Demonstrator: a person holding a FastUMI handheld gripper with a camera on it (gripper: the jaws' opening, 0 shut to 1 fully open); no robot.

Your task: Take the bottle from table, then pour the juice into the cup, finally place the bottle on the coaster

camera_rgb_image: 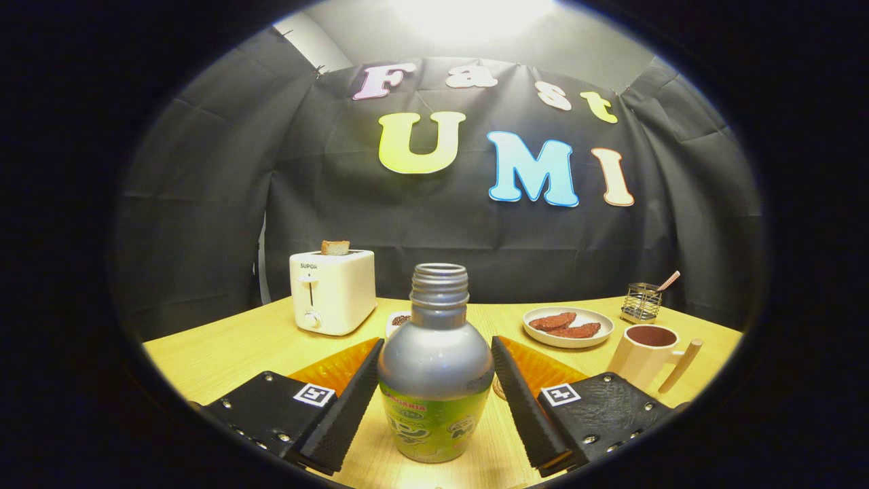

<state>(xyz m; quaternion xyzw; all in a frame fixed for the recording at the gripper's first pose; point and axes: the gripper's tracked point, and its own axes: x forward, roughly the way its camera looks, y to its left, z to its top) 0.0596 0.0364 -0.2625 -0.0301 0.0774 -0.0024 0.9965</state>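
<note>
Grey metal bottle (435, 367), cap off, threaded neck, green label, upright on the wooden table (224, 350) between the gripper (434, 401) fingers; left pad touches, right contact unclear. Faceted cup (645, 356) near right edge. Coaster (500, 388) mostly hidden behind right finger.

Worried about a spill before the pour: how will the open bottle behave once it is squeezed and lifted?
The bottle stands upright between the gripper's open fingers. Its cap is off, so tilting early would likely spill. The smooth, rounded body may slip or twist in the grip. It looks metal, so probably stiff under pressure.
</note>
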